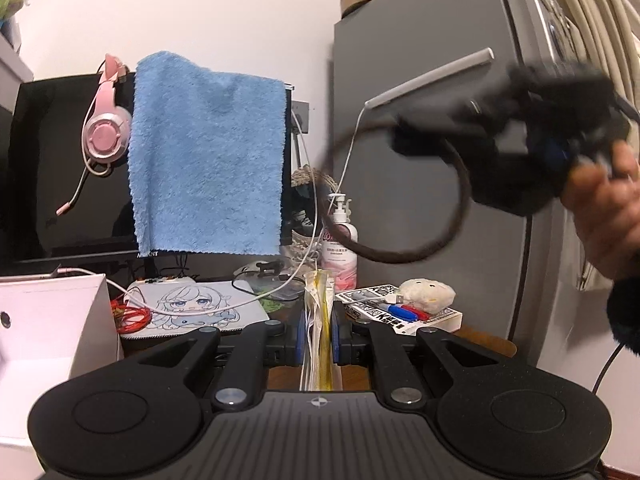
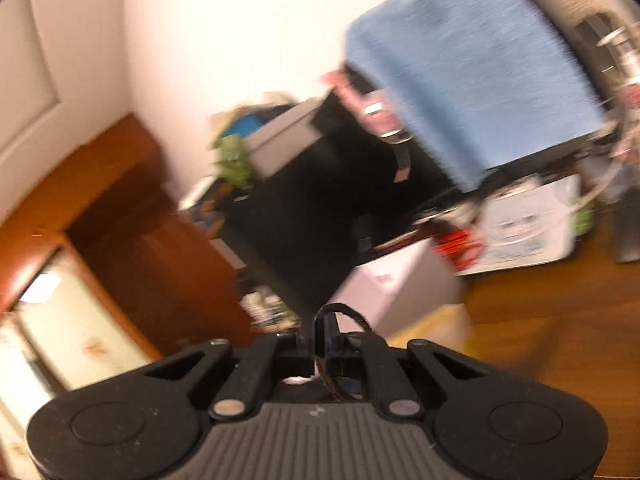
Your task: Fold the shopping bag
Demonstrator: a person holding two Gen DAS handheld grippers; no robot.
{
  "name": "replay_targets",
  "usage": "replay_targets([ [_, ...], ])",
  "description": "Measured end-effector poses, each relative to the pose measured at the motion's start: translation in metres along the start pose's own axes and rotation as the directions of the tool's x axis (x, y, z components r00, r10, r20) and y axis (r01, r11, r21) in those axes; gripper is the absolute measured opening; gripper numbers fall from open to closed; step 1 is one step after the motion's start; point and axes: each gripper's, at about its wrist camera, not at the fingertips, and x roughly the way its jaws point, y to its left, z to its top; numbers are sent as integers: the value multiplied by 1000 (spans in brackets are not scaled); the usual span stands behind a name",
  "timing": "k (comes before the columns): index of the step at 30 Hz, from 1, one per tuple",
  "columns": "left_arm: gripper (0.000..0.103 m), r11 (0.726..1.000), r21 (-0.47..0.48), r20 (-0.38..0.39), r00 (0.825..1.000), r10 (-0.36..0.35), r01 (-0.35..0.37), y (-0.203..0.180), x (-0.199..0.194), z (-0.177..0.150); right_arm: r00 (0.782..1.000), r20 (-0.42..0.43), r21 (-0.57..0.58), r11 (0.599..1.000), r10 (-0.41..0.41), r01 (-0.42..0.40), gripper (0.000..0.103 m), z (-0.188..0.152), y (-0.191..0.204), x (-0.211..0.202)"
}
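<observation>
The shopping bag [image 1: 318, 300] shows edge-on as thin white and yellow layers standing upright between the blue pads of my left gripper [image 1: 319, 340], which is shut on it. A dark brown handle strap [image 1: 400, 254] curves in a wide loop up to my right gripper [image 1: 402, 136], blurred at the upper right and held by a hand [image 1: 604, 208]. In the right wrist view, also blurred, my right gripper [image 2: 320, 346] is shut on that dark strap [image 2: 352, 316], which arcs just above the fingertips.
A blue towel [image 1: 208, 152] hangs over a black monitor, with a pink headset [image 1: 106, 128] beside it. A grey fridge [image 1: 420, 60] stands on the right. A white box [image 1: 48, 320], a cartoon mouse pad [image 1: 192, 308], a lotion bottle [image 1: 342, 240] and a plush toy [image 1: 426, 294] crowd the wooden desk [image 2: 540, 320].
</observation>
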Motion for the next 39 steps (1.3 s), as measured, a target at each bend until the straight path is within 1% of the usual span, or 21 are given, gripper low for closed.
replay_targets([
  [2, 12, 1000, -2, 1, 1000, -2, 2, 0, 0, 0, 998, -43, 21, 999, 37, -36, 3, 4, 1, 14],
  [3, 12, 1000, -4, 1, 1000, -1, 1, 1, 0, 0, 998, -62, 23, 999, 31, -30, 3, 6, 2, 21],
  [6, 12, 1000, -17, 2, 1000, 2, -2, 4, -1, -1, 992, -109, -26, 998, -62, 59, 3, 8, 0, 39],
  [10, 12, 999, -40, 5, 1000, 0, 0, 8, -2, -3, 975, -128, -93, 981, -184, 172, 3, 10, -1, 49],
  [14, 12, 999, -34, 12, 1000, 17, -16, 6, -1, -6, 949, -127, -196, 945, -288, 261, 3, 8, 5, 56],
  [19, 10, 1000, -20, 37, 999, 5, -5, 1, -5, -10, 894, -122, -336, 866, -431, 372, 3, 4, 12, 64],
  [21, 9, 1000, -11, 59, 998, 4, -3, -1, -9, -11, 878, -107, -368, 839, -466, 401, 3, 5, 12, 66],
  [23, 9, 1000, -9, 79, 997, -3, 3, -1, -13, -11, 869, -83, -381, 821, -488, 425, 3, 8, 13, 64],
  [25, 8, 1000, -3, 101, 995, -2, 3, -3, -17, -11, 865, -61, -395, 808, -499, 438, 2, 12, 13, 60],
  [26, 8, 1000, 0, 111, 994, -3, 3, -3, -19, -11, 864, -61, -389, 810, -499, 440, 2, 13, 12, 58],
  [28, 8, 1000, -1, 132, 991, -7, 7, -4, -22, -12, 873, -68, -378, 823, -482, 425, 2, 16, 11, 56],
  [31, 8, 1000, 8, 159, 987, -21, 20, -5, -28, -12, 877, -72, -371, 829, -476, 419, 2, 18, 11, 52],
  [36, 7, 998, 45, 211, 977, -43, 34, -10, -37, -13, 896, -112, -259, 883, -430, 392, 2, 29, -6, 43],
  [39, 7, 998, 34, 225, 973, -51, 44, -9, -39, -11, 904, -171, -188, 914, -391, 360, 2, 28, -23, 45],
])
